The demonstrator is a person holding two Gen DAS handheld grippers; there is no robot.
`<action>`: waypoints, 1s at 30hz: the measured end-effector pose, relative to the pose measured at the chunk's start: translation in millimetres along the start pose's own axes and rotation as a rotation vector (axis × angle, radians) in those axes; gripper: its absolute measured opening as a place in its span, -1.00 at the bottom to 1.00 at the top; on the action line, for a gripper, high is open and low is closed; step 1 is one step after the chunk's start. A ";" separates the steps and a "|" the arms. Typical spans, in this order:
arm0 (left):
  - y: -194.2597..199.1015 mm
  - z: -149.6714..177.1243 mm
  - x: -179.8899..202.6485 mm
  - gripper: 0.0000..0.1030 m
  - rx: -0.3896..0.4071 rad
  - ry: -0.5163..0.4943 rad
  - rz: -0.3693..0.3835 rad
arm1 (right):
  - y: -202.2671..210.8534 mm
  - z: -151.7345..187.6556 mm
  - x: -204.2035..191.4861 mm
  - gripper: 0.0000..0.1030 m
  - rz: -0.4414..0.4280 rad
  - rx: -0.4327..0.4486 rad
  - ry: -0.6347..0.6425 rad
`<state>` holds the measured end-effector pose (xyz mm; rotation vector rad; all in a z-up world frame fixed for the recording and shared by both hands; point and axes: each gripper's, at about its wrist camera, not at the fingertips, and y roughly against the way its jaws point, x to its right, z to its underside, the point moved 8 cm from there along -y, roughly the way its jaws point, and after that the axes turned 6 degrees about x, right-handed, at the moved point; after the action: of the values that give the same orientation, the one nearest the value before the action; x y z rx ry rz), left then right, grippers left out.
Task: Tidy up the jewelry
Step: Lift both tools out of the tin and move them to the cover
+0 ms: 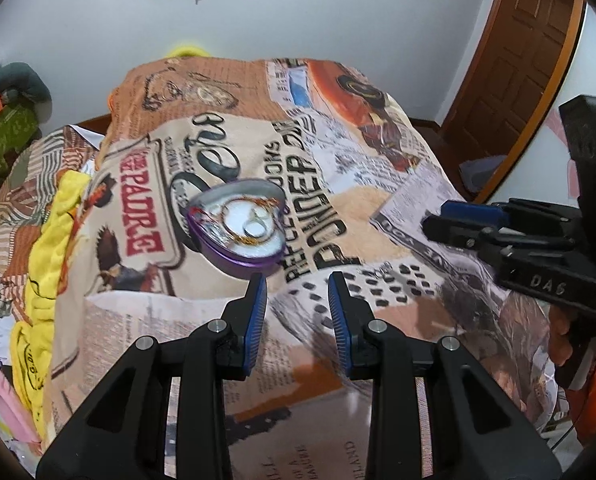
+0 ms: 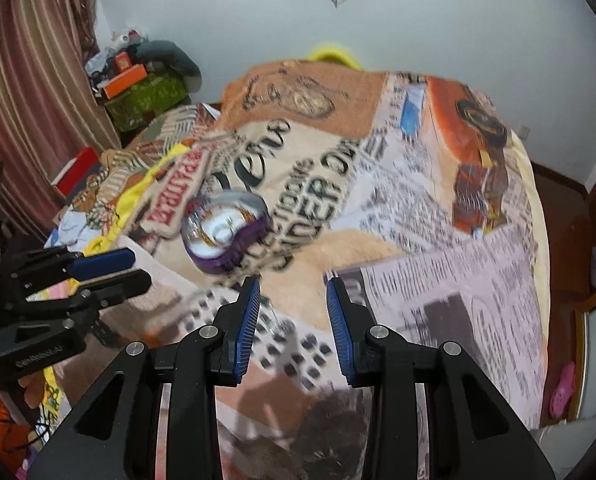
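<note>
A purple heart-shaped tin point(image 1: 238, 230) lies open on the printed blanket point(image 1: 337, 208). It holds a white pad with gold chain and rings; details are blurred. It also shows in the right wrist view point(image 2: 224, 232). My left gripper point(image 1: 298, 280) is open and empty, just in front of and right of the tin. My right gripper point(image 2: 293, 284) is open and empty, in front of and right of the tin. The right gripper shows from the side in the left wrist view point(image 1: 453, 220); the left gripper shows at the left of the right wrist view point(image 2: 134, 268).
The bed is covered by the newspaper-print blanket. Yellow cloth point(image 1: 54, 240) lies bunched at the left. Boxes and a grey cushion point(image 2: 146, 76) are stacked by the striped curtain point(image 2: 38, 80). A wooden door point(image 1: 513, 64) stands at the right.
</note>
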<state>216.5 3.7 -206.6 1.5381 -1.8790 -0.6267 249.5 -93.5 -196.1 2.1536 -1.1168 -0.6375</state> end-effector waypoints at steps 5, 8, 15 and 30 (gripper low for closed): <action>-9.7 11.6 8.2 -0.40 -0.030 -0.012 0.002 | -14.6 19.5 2.7 -0.39 -0.007 -0.053 0.002; -15.0 17.3 9.2 -0.40 -0.047 -0.007 0.009 | -20.9 24.6 2.5 -0.39 -0.015 -0.069 0.000; -23.8 24.1 7.1 -0.40 -0.071 0.017 0.019 | -30.4 24.6 3.8 -0.39 -0.049 -0.082 -0.029; -31.5 21.7 20.9 -0.40 -0.081 -0.028 0.029 | -30.0 20.6 -2.4 -0.76 -0.090 -0.053 -0.024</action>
<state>219.7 -23.9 -240.2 1.4548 -1.8703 -0.7058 251.0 -84.2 -231.3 2.1656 -1.0080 -0.7269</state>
